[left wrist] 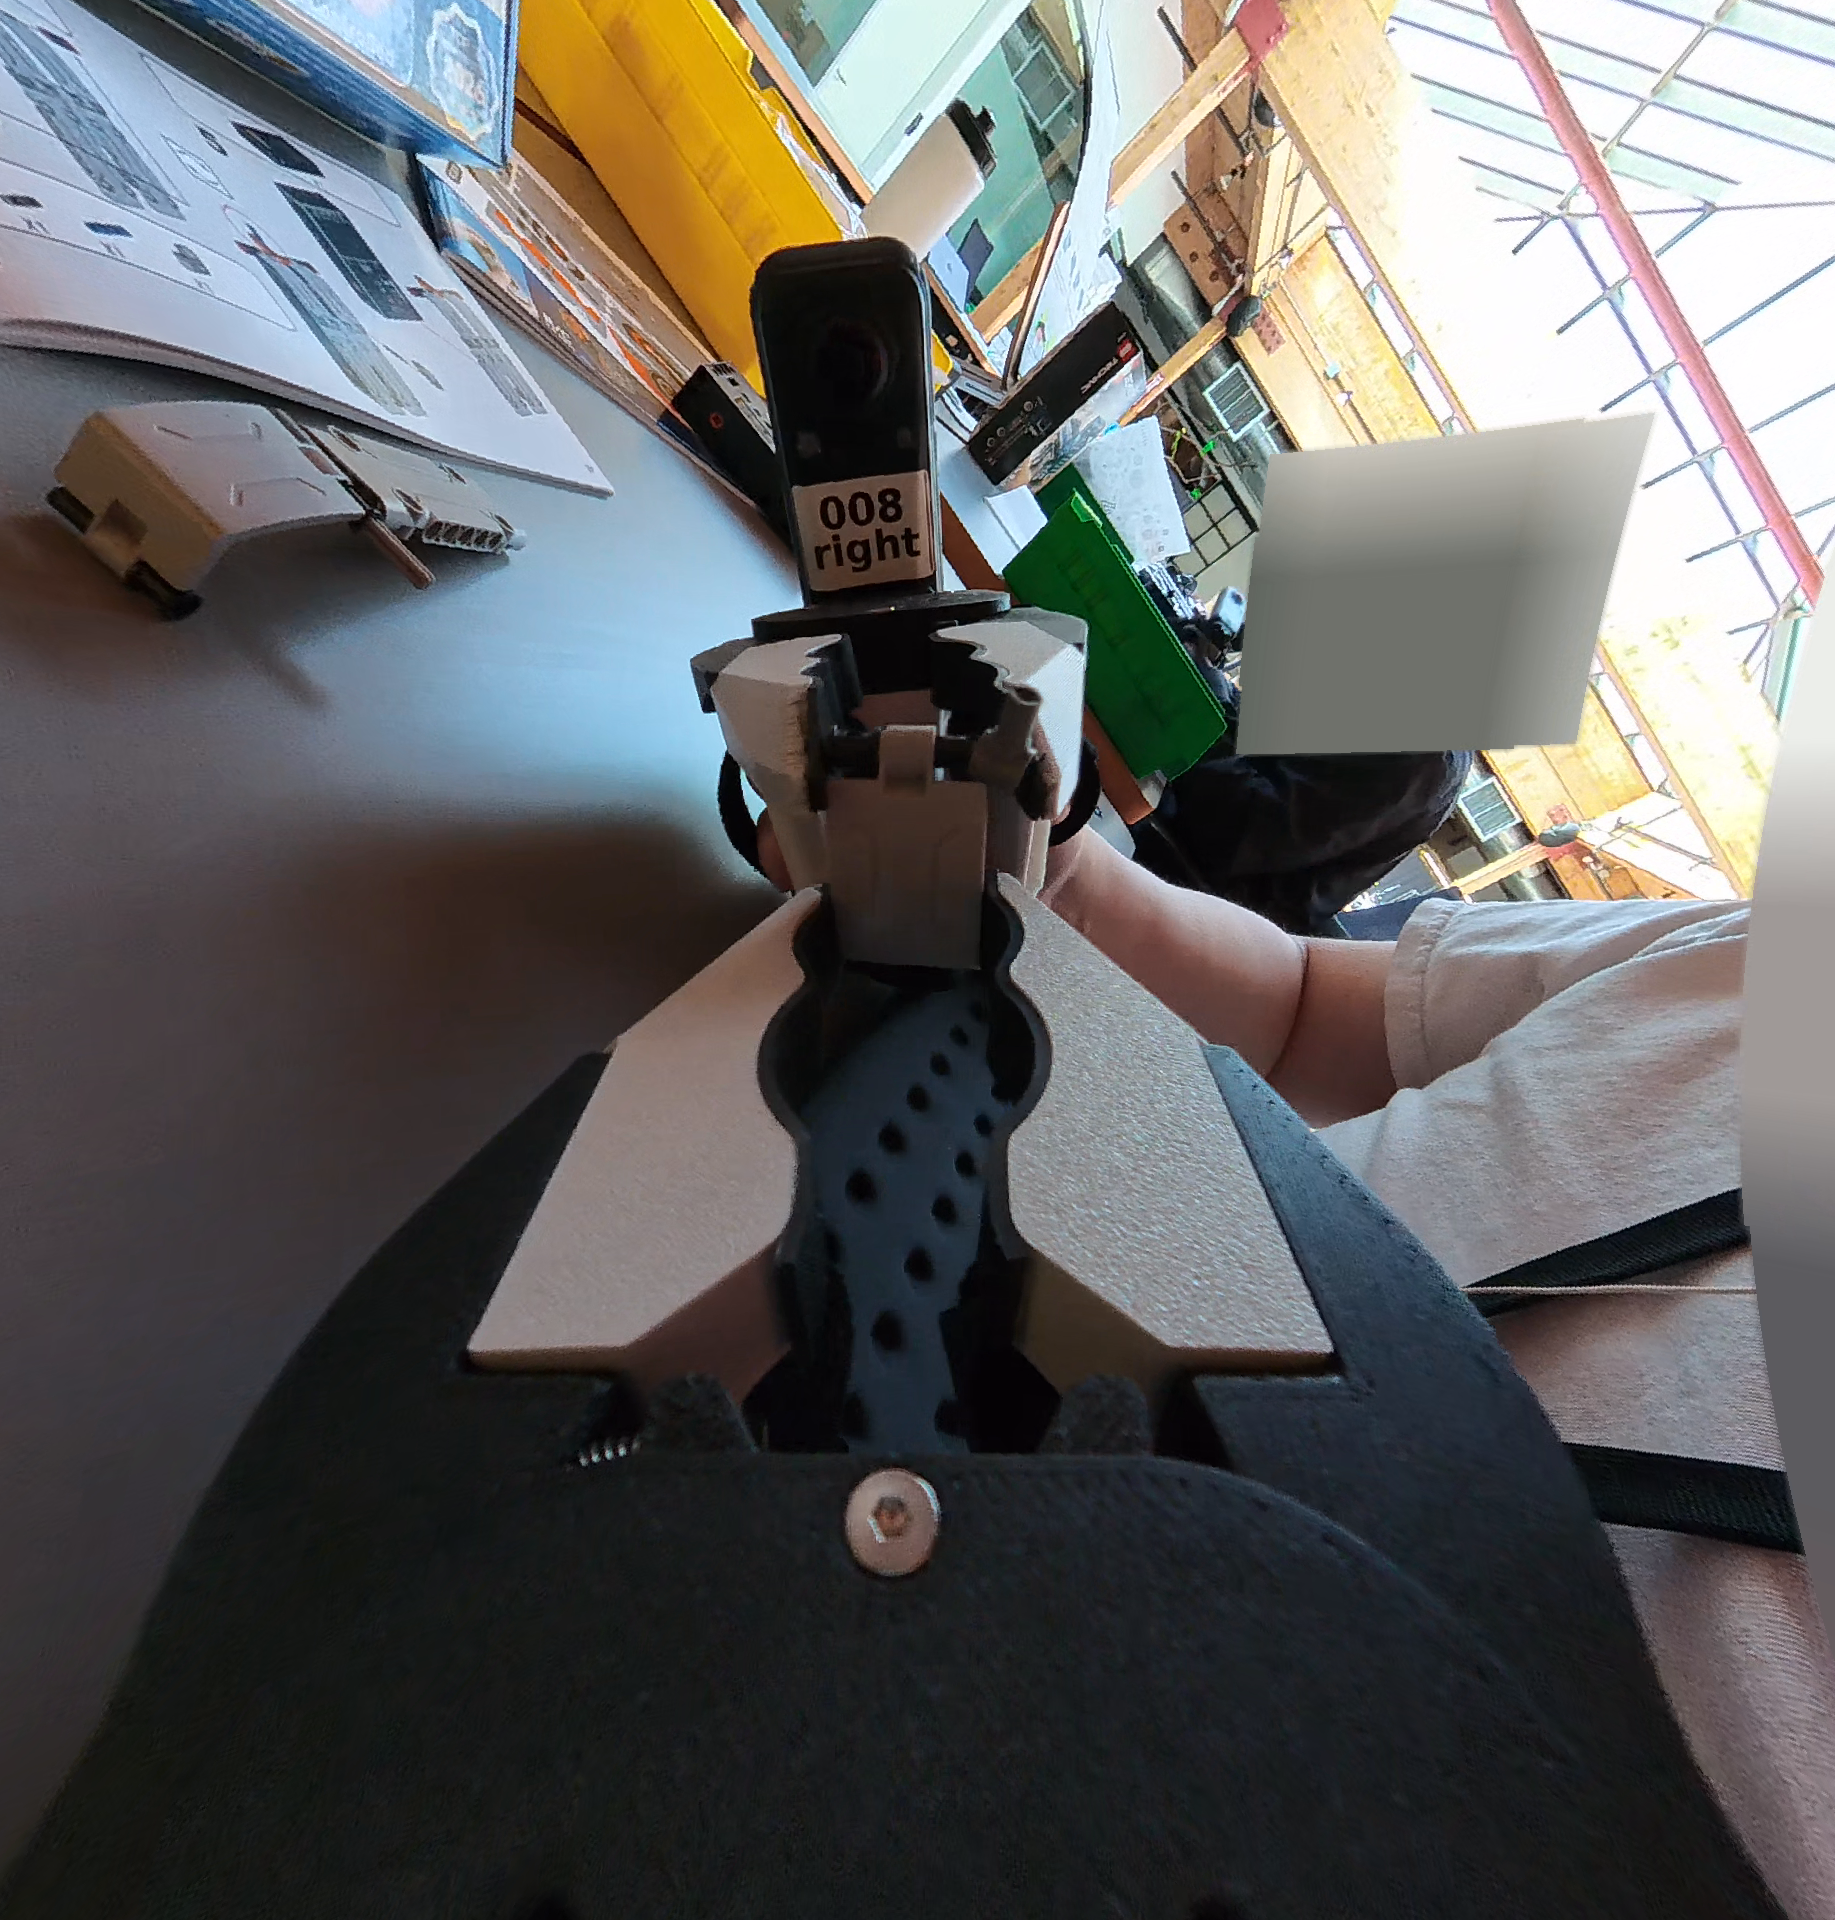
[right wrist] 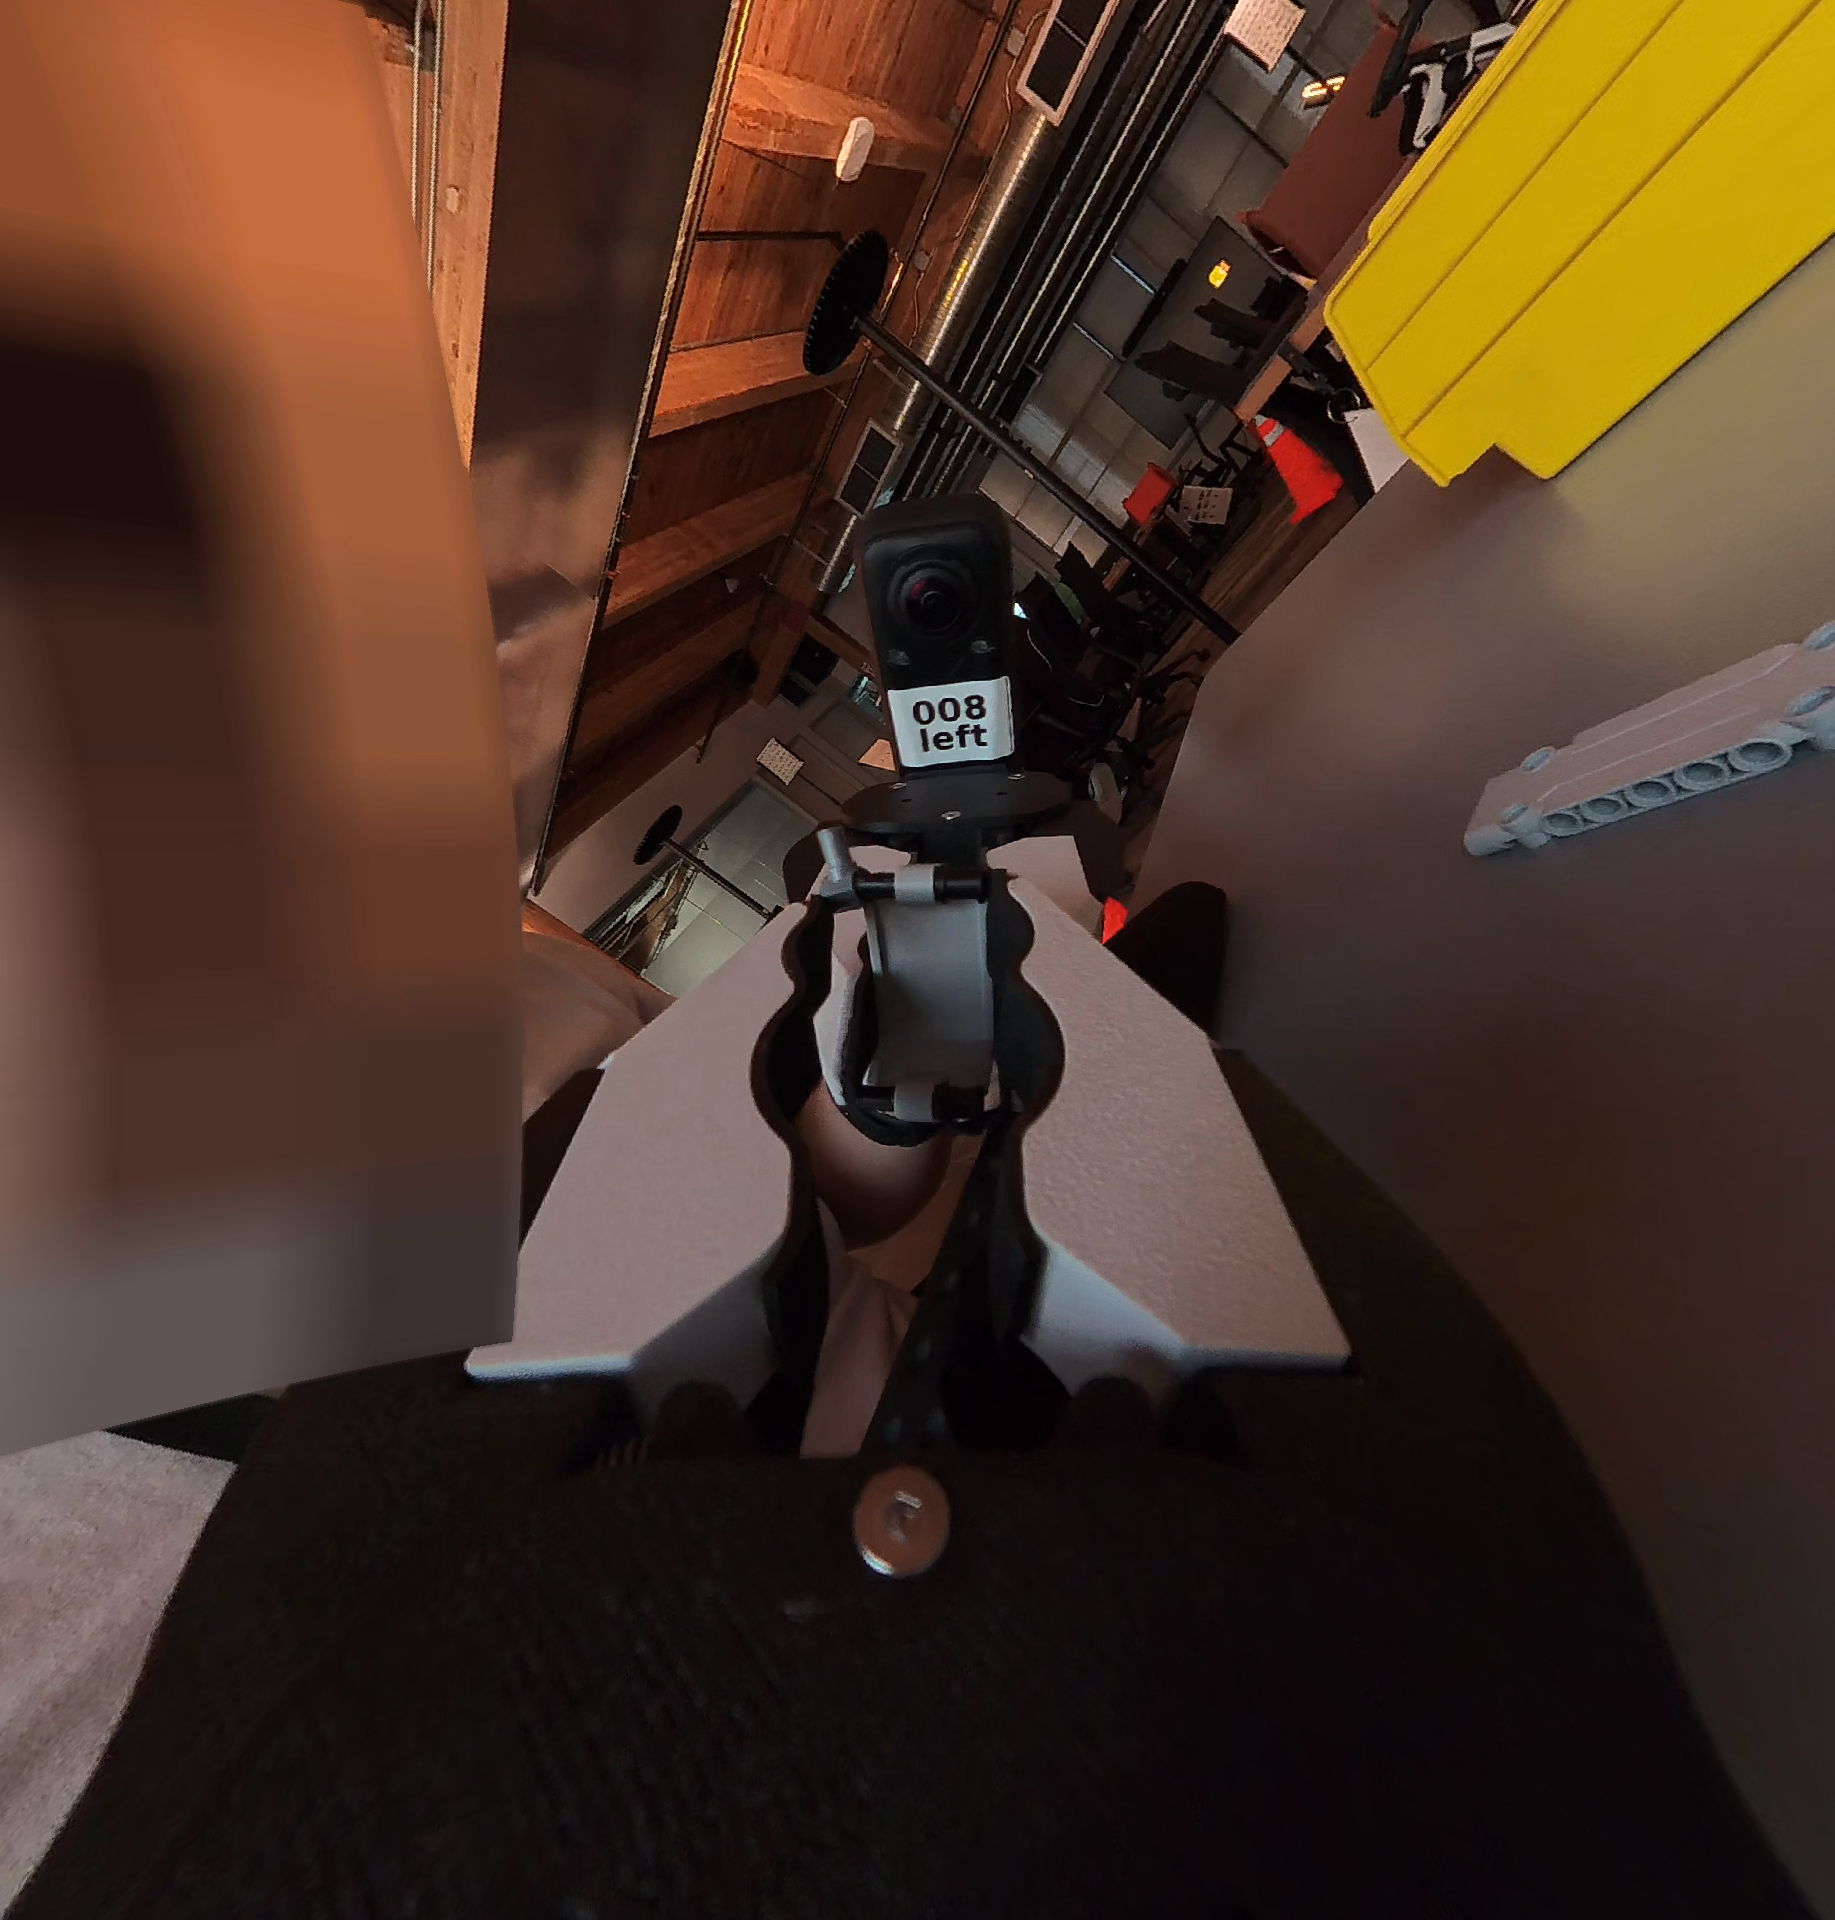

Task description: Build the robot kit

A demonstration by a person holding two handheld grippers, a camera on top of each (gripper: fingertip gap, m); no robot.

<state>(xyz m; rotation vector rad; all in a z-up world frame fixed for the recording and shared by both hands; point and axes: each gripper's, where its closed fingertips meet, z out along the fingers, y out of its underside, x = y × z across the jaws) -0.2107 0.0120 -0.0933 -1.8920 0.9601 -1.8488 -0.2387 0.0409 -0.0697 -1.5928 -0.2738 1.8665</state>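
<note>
A grey curved panel piece [left wrist: 902, 862] with black pins at its ends is held in the air between my two grippers, which face each other. My left gripper [left wrist: 908, 899] is shut on its near end. My right gripper [left wrist: 897, 707] grips its far end, under its labelled black camera [left wrist: 845, 353]. In the right wrist view my right gripper [right wrist: 902, 904] is shut around the same piece [right wrist: 928, 987], and the left gripper's camera [right wrist: 934, 613] stands behind it. A dark perforated strap [left wrist: 892, 1195] runs between my left fingers.
On the grey table [left wrist: 269, 831] lie a pale building-toy assembly [left wrist: 248, 488], an open instruction booklet [left wrist: 217, 229] and boxes. A yellow bin [left wrist: 705, 156] and a green plate [left wrist: 1121, 623] are farther off. A grey holed beam [right wrist: 1671, 758] lies at the right. A person's forearm [left wrist: 1204, 987] is close by. Less than 4 cm separates the two grippers' tips.
</note>
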